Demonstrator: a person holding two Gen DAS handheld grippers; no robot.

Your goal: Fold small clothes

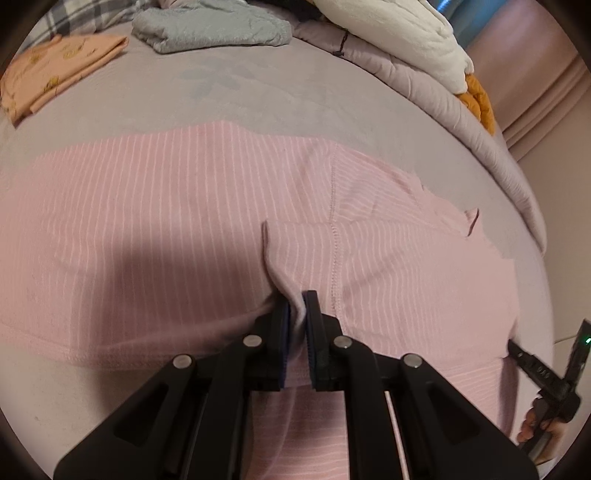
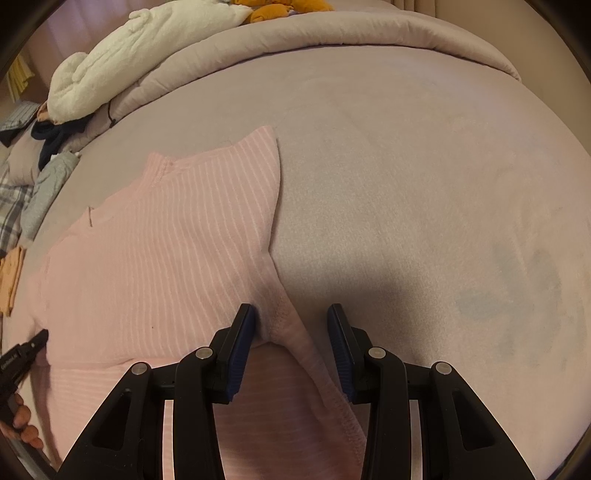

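Pink striped garment [image 1: 166, 221] on our bed [image 1: 258, 92]: left tool [image 1: 295, 314] pinches its fold; right tool [image 2: 291, 332] straddles its hem, released.

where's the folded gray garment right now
In the left wrist view the folded gray garment lies at the top on the bed cover, right of the folded orange garment and beyond the pink striped garment.

It was a bedroom in a home. A wide bed [image 2: 406, 166] carried a rolled duvet [image 2: 332, 33], a white fleece blanket [image 2: 122, 62] and folded clothes [image 1: 210, 26].
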